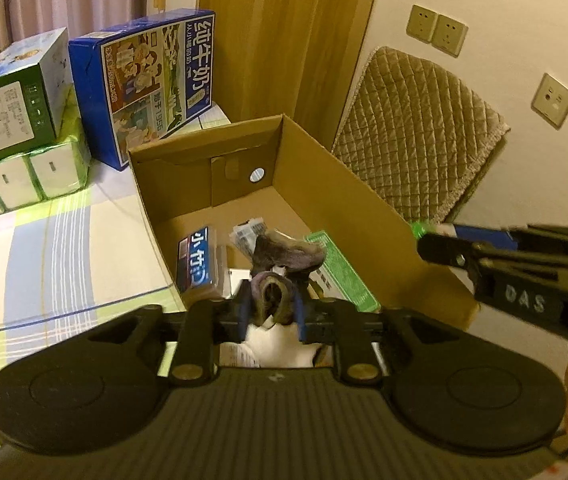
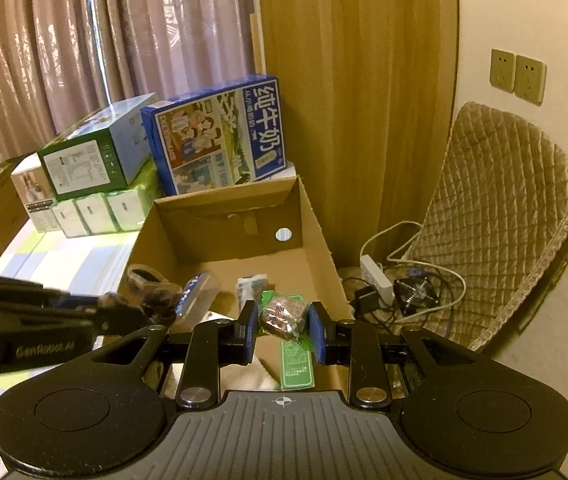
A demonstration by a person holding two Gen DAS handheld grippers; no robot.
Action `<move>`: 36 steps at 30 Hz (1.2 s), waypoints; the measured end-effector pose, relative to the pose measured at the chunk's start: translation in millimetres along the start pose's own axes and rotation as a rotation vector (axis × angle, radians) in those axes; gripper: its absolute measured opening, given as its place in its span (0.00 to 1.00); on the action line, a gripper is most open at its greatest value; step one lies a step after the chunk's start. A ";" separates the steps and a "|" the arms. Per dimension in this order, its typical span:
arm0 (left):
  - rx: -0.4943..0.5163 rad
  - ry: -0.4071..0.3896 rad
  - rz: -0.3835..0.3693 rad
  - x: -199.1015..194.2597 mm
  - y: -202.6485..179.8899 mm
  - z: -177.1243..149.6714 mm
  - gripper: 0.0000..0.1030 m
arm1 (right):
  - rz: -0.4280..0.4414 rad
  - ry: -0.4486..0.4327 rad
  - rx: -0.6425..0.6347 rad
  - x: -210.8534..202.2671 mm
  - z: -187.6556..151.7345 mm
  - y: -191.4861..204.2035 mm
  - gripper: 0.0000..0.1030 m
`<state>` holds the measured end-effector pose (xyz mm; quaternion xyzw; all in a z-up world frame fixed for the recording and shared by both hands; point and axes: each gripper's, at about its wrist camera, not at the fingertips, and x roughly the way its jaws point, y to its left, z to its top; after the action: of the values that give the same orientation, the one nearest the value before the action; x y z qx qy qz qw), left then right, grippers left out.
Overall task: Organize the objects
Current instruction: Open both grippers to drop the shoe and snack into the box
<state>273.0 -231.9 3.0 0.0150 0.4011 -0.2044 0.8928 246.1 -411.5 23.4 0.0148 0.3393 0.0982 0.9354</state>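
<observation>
Left tool (image 1: 271, 312) clenched on a dark purplish, soft-looking item (image 1: 284, 258); what it is cannot be told. It is held above the near end of the open cardboard box (image 1: 316, 168). Right tool (image 2: 281, 326) clenched on a small wrapped packet (image 2: 284, 314) with red-brown print, also over the box's near end, toward its right wall.

On the box floor: blue-labelled clear container (image 1: 197, 264) at left, green flat packet (image 1: 344, 272) at right, small printed pack (image 1: 249, 234) between them, farther in. Far half of the floor bare; round hole (image 1: 257, 175) in the far wall.

Box sits on a worktop (image 1: 43, 248) with a striped cloth. Far left: tissue packs (image 1: 27, 180) with a green carton (image 1: 11, 92) on top; blue milk carton (image 1: 151, 84) just beyond the box. Right of the box, a quilted chair cover (image 1: 416, 128); power strip (image 2: 376, 276) and cables on the floor below.
</observation>
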 end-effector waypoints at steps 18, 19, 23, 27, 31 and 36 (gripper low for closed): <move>-0.064 -0.041 0.048 -31.9 38.2 -14.2 0.27 | 0.097 0.028 0.049 18.3 3.9 11.8 0.24; -0.068 -0.044 0.053 -34.2 39.9 -15.7 0.27 | 0.110 0.018 0.058 19.7 5.6 12.4 0.29; -0.064 -0.052 0.080 -43.1 43.8 -22.0 0.33 | 0.146 -0.023 0.109 23.3 12.4 7.9 0.50; -0.045 -0.067 0.115 -55.4 44.2 -32.0 0.44 | 0.140 -0.042 0.128 11.2 13.3 2.4 0.51; -0.064 -0.078 0.122 -70.0 43.1 -44.9 0.67 | 0.122 -0.045 0.133 -10.2 5.6 -3.5 0.61; -0.031 -0.122 0.170 -94.3 27.1 -67.0 0.94 | 0.109 -0.047 0.150 -44.7 -12.8 -5.6 0.74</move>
<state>179.6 -161.0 22.0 0.0227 0.3466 -0.1219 0.9298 205.4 -426.2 41.3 0.1056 0.3224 0.1229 0.9326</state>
